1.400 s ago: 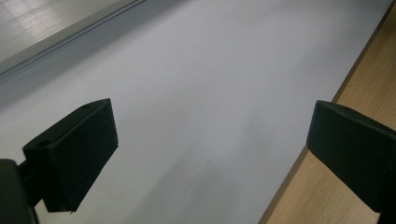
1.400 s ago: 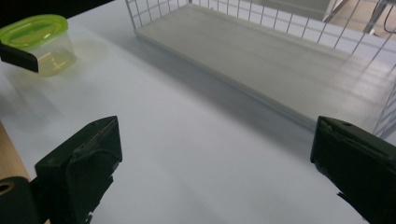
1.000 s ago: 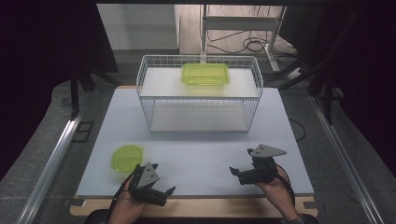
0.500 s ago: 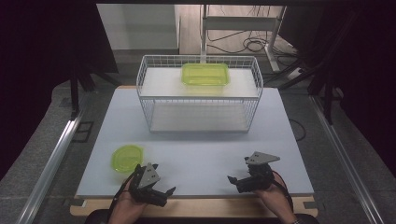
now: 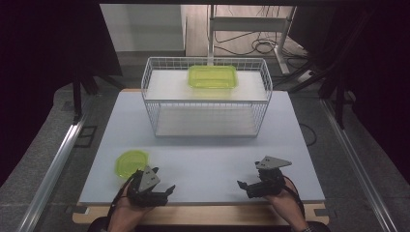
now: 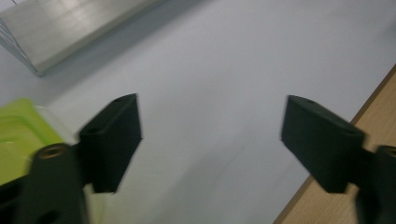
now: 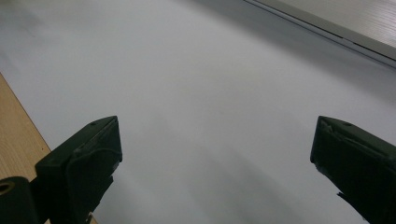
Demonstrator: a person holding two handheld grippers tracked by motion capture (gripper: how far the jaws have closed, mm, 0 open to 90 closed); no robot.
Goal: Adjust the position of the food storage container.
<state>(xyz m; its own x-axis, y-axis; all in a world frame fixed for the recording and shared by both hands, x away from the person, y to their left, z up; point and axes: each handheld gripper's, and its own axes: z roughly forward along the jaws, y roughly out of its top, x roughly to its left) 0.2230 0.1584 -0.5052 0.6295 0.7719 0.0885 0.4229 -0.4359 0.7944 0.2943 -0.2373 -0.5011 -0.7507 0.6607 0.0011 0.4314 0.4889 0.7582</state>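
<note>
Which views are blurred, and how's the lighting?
High view: sharp; mat evenly lit, surroundings dark, green tub on the rack reads clearly. Left gripper view: motion-smeared on the green lid and left finger; jaws have just been closing, nothing between them. Right gripper view: soft, mat featureless, fingers in silhouette.

Two black jaws of the left gripper [image 6: 210, 140] rise from the bottom corners; they have just been closing, with only bare white table [image 6: 219, 70] between them. A green lid [image 6: 18, 135] sits at left, a wire basket's corner [image 6: 46, 28] upper left.
</note>
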